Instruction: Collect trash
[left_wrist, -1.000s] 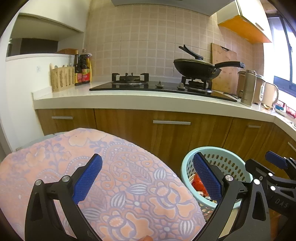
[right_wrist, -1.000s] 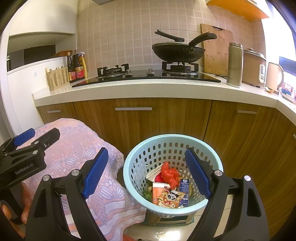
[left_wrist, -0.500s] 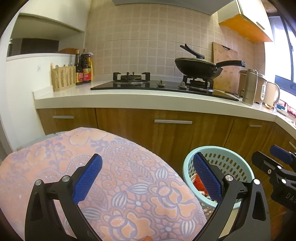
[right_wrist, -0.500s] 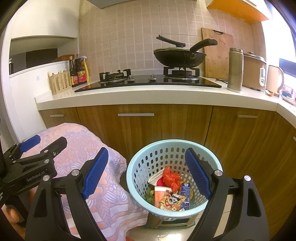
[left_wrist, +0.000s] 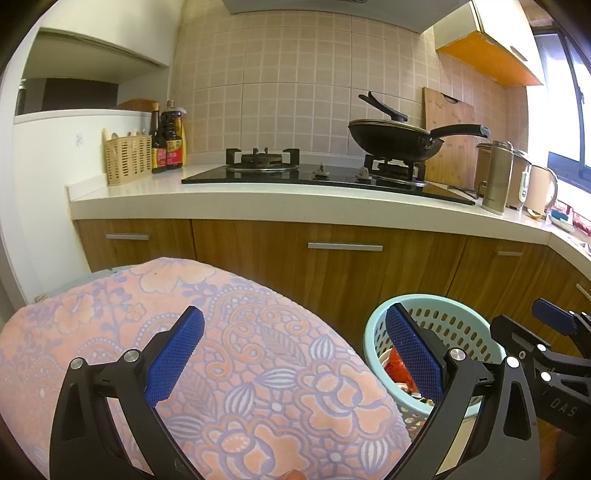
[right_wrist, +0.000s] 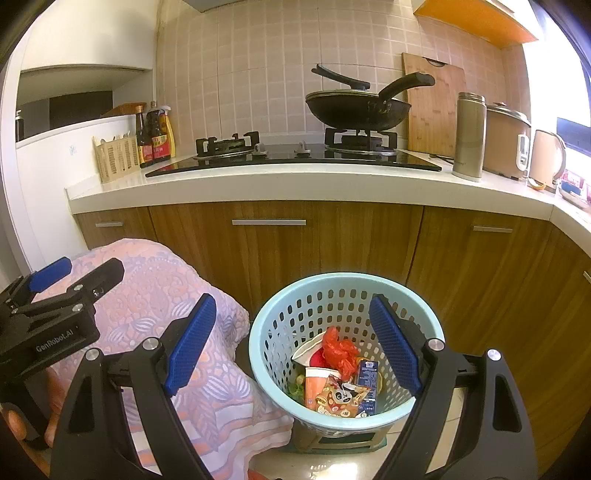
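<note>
A light-blue perforated trash basket (right_wrist: 295, 306) stands on the floor before the wooden cabinets; it also shows in the left wrist view (left_wrist: 454, 328). Inside lie a red plastic bag (right_wrist: 338, 349), a paper cup (right_wrist: 316, 384), a snack wrapper (right_wrist: 341, 397) and a small blue carton (right_wrist: 367, 376). My right gripper (right_wrist: 291, 347) is open and empty, held above the basket's near rim. My left gripper (left_wrist: 295, 354) is open and empty above a pink floral cloth (left_wrist: 240, 362).
The floral cloth (right_wrist: 166, 295) covers a bulky object left of the basket. A white counter (right_wrist: 295, 188) holds a gas hob, black wok (right_wrist: 356, 107), sauce bottles (right_wrist: 155, 134), thermos (right_wrist: 469, 136), rice cooker and kettle. Wooden cabinet doors (right_wrist: 325, 240) stand close behind.
The right gripper has drawn back and up a little from the basket, so the basket sits lower in its view. The left gripper has barely moved. Both stay open.
</note>
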